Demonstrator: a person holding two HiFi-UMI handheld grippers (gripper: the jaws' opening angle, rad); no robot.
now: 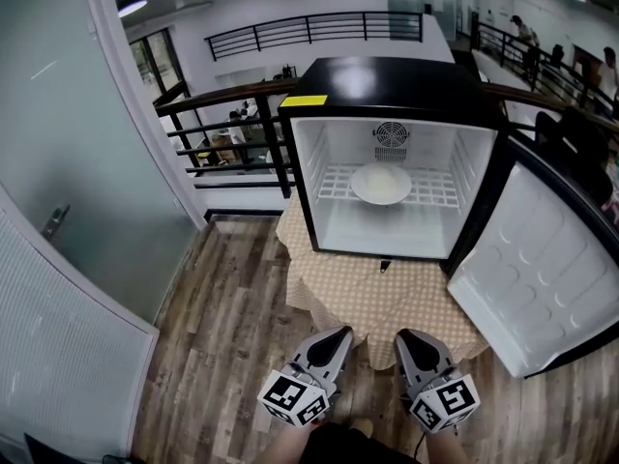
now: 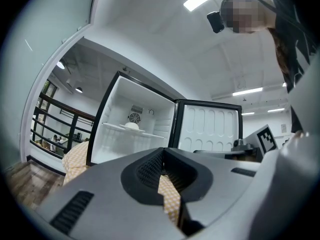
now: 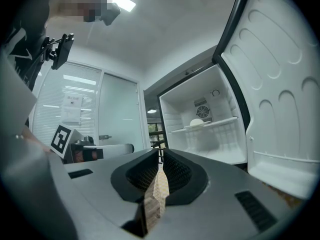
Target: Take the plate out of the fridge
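A small black fridge [image 1: 397, 80] stands open on a table with a checked cloth [image 1: 377, 298]. Its door [image 1: 537, 278] swings out to the right. A white plate [image 1: 381, 184] lies on the wire shelf [image 1: 334, 187] inside; the plate [image 2: 131, 126] also shows in the left gripper view, and the plate [image 3: 196, 122] in the right gripper view. My left gripper [image 1: 338, 337] and right gripper [image 1: 408, 340] hang side by side at the table's near edge, well short of the fridge. Both are shut with nothing between the jaws.
A frosted glass wall with a door handle [image 1: 53, 222] runs along the left. A dark railing [image 1: 222, 129] stands behind the fridge. The floor [image 1: 232, 327] is wood plank. People sit at tables [image 1: 542, 46] far off at the back right.
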